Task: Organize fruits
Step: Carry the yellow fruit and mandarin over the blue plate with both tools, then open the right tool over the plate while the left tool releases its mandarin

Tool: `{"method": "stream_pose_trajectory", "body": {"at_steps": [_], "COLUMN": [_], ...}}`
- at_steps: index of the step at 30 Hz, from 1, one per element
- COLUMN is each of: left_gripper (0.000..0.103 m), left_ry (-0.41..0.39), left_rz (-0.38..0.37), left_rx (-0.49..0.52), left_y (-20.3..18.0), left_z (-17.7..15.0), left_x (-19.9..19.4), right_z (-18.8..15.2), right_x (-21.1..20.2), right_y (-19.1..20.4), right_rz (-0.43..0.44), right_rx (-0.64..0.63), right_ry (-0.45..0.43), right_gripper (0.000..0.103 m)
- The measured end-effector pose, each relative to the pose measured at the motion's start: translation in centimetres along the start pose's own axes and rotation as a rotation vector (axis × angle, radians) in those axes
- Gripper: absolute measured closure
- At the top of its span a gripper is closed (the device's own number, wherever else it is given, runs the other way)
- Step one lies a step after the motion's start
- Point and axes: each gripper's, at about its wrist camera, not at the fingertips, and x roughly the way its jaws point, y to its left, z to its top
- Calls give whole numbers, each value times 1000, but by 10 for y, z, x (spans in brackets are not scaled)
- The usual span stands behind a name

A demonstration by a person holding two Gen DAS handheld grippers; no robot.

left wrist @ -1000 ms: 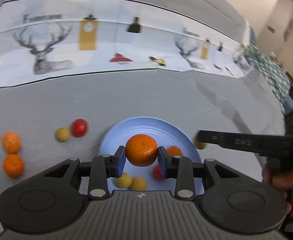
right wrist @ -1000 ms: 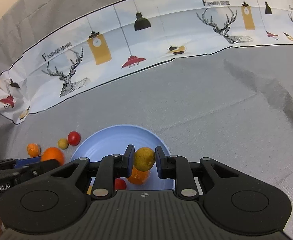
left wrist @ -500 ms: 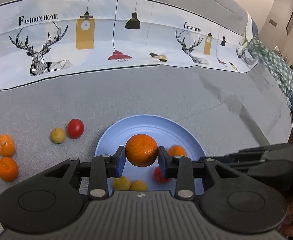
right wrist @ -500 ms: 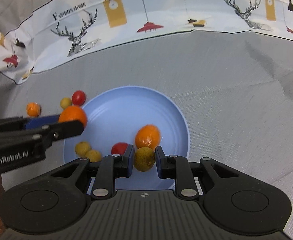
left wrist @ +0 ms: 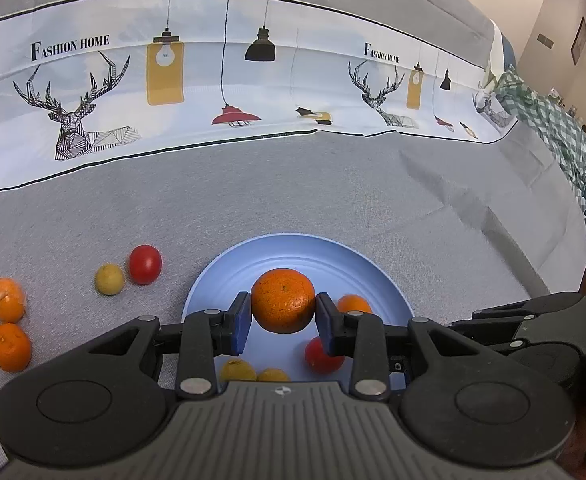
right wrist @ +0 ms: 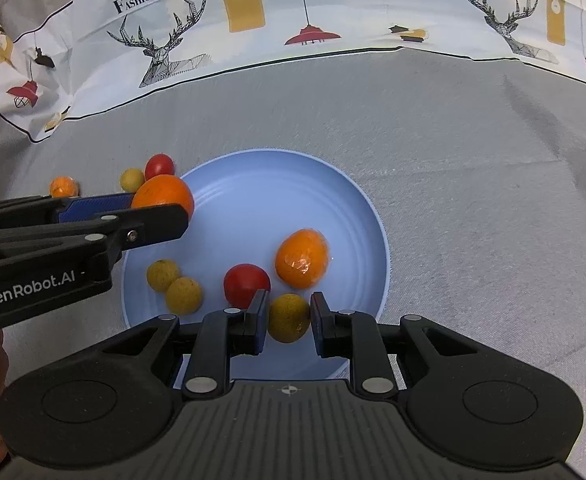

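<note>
Left gripper (left wrist: pixel 282 322): fingers are closed on a large orange (left wrist: pixel 283 300), which is held above the left part of the blue plate (right wrist: pixel 357 216). Right gripper (right wrist: pixel 288 320): fingers appear slightly parted around a small yellow-green fruit (right wrist: pixel 288 318) low over the near part of the plate; a narrow gap shows on either side, so whether any grip remains cannot be told.

Already lying on the plate: a wrapped orange (right wrist: pixel 302 259), a red tomato (right wrist: pixel 246 285) and two small yellow fruits (right wrist: pixel 175 286).

Step in hand, as judged: both fruits are being set down on the plate.
- The yellow-green fruit is best released low, since it is likely to roll; the tomato lies just beside the right gripper's left finger and could be nudged.
- The large orange is best lowered over the bare far-left part of the plate, away from the two yellow fruits.
- The two grippers are close together over the plate, so one should be withdrawn before the other is lowered.

Left on the grey surface (left wrist: pixel 333 184), left of the plate: a tomato (left wrist: pixel 145 264), a yellow fruit (left wrist: pixel 109 279) and two oranges (left wrist: pixel 9 324). A printed cloth (left wrist: pixel 221 76) lies at the back, well apart.
</note>
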Motion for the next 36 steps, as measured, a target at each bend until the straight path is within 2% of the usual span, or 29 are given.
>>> {"method": "stream_pose_trajectory", "body": {"at_steps": [36], "left_gripper": [65], "left_ry": [-5], "left_rz": [-20], "left_rx": [11], "left_y": [-4], "left_z": [1], "left_x": [1], "right_z": [-1], "right_x": [4], "right_y": [2], "right_rz": [-2], "right_rx": [-10], "right_ry": [4], "right_gripper": [80]}}
